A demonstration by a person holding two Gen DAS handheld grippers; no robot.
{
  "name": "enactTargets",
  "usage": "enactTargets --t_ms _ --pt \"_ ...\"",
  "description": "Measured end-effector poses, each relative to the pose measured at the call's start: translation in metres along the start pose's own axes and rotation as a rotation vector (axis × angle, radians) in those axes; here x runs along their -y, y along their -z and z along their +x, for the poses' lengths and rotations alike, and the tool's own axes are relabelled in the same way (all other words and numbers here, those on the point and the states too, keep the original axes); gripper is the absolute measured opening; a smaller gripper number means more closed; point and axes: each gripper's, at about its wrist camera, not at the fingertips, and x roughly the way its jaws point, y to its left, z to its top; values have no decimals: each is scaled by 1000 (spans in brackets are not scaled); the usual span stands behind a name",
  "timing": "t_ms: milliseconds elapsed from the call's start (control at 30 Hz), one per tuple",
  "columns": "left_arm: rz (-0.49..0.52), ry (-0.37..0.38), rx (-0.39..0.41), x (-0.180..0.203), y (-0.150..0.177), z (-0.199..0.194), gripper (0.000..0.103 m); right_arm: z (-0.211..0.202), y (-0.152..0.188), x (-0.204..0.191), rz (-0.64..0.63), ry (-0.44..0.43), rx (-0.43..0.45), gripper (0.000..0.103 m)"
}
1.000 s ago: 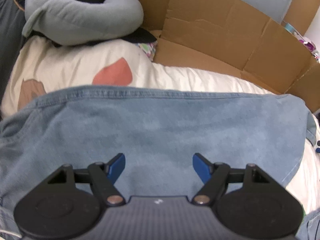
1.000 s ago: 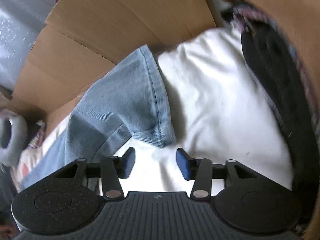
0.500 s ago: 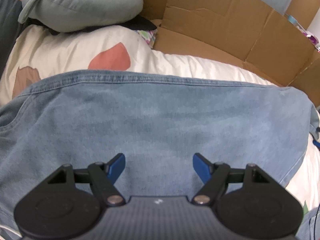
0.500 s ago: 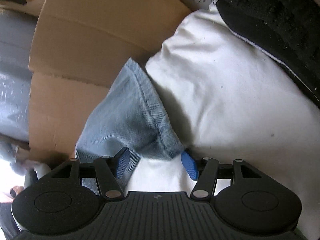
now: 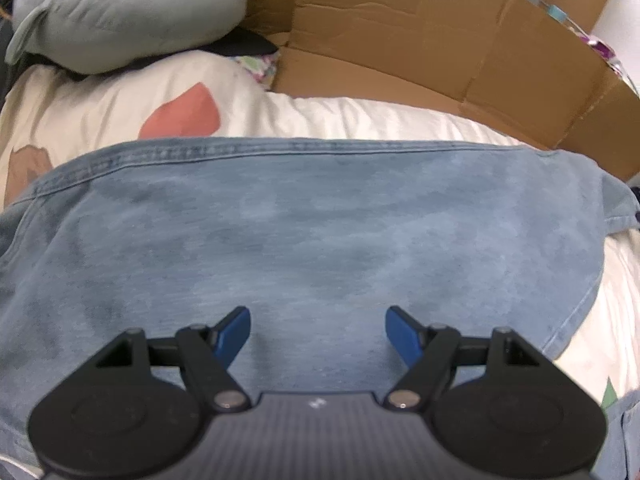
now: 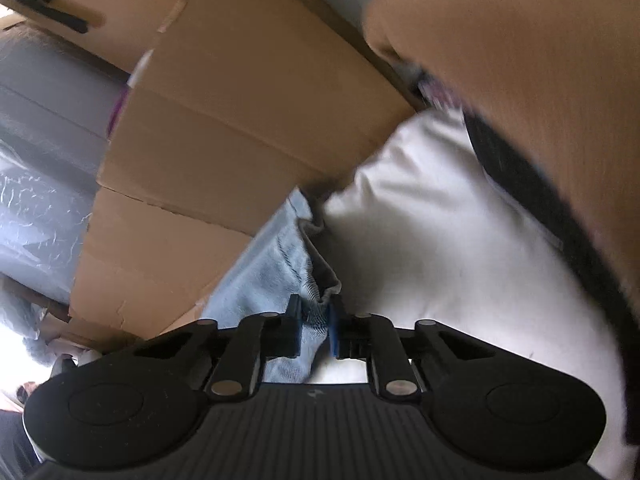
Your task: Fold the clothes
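Right gripper [image 6: 314,330] pinches jeans hem corner; left gripper [image 5: 318,334] hovers, jaws wide, over the flat denim.

Right jaws have just been closing and now clamp the bunched hem of the jeans [image 6: 276,268], likely to lift that end for a fold. Left holds nothing, both pads spread above the middle of the jeans [image 5: 320,220], probably ready to pin the fabric down. Jeans lie spread on the white bedding [image 5: 360,116], 1 seam edge running across the far side. Beyond: grey pillow [image 5: 120,24] and cardboard [image 5: 440,40] walling the bed.
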Motion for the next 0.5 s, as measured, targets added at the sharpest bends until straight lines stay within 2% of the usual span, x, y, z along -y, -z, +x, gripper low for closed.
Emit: enactTargets --t_ms 100,233,500 --pt "21 7 4 5 1 -3 77 -9 -9 -11 -27 1 18 8" --pt "37 11 7 9 1 -6 77 -20 -24 -28 -84 49 46 7" --pt "24 -12 17 -2 -1 -12 77 -39 -43 -46 -143 114 69 7"
